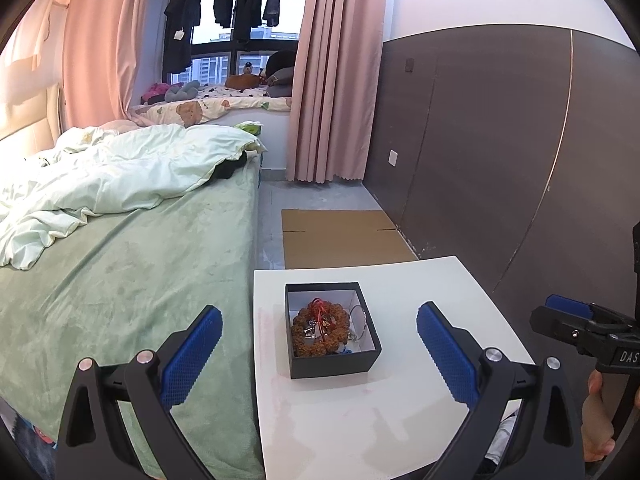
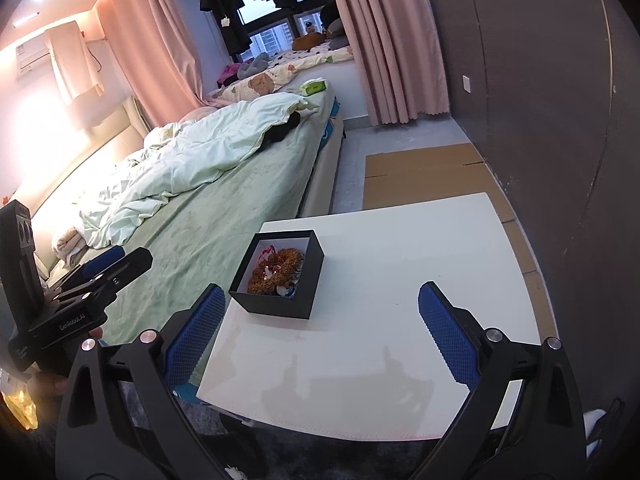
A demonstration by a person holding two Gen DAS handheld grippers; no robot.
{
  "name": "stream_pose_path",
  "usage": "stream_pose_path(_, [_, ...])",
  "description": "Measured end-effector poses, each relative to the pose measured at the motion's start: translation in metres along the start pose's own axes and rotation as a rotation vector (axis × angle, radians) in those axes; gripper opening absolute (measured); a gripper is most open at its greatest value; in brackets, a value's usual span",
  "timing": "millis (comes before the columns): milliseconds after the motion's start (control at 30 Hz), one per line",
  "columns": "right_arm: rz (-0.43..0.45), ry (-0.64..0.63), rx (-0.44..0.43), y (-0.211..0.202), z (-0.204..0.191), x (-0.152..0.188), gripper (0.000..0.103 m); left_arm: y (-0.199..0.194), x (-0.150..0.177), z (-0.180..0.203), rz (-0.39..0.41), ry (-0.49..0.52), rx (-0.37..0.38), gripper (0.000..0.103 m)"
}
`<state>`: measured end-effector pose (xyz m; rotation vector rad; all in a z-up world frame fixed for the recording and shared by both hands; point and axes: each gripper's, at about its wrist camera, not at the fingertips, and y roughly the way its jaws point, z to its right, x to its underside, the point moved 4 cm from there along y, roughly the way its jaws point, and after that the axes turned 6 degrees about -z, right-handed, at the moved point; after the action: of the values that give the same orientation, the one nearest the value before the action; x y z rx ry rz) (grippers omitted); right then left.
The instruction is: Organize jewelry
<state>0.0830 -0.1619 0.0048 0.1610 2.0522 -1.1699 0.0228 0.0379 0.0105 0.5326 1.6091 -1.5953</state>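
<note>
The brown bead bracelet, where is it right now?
The brown bead bracelet lies inside the open black box on the white table, beside the bed, ahead of both grippers.

The left wrist view looks forward between its own blue-padded fingers [image 1: 192,356], level and low over the near edge of the white bench [image 1: 420,292], facing the window [image 1: 240,20] past the bed [image 1: 120,260]. The right wrist view sits further right and higher, tilted down and leftward across the bench [image 2: 400,248]. Both are near the bench and share the black jewelry box [image 1: 332,362] [image 2: 308,280], bed, flattened cardboard [image 1: 344,236] [image 2: 424,172] and pink curtains [image 1: 332,80] [image 2: 392,40]; each catches the other gripper at its frame edge.
</note>
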Motion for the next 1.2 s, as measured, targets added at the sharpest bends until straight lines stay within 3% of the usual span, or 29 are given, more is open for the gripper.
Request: stream_pose_path(1200, [-0.002, 0.01, 0.011, 0.0003, -0.0023, 0.0064, 0.097, -0.0044, 0.0055, -0.0027, -0.021, -0.021, 0.019, 0.095])
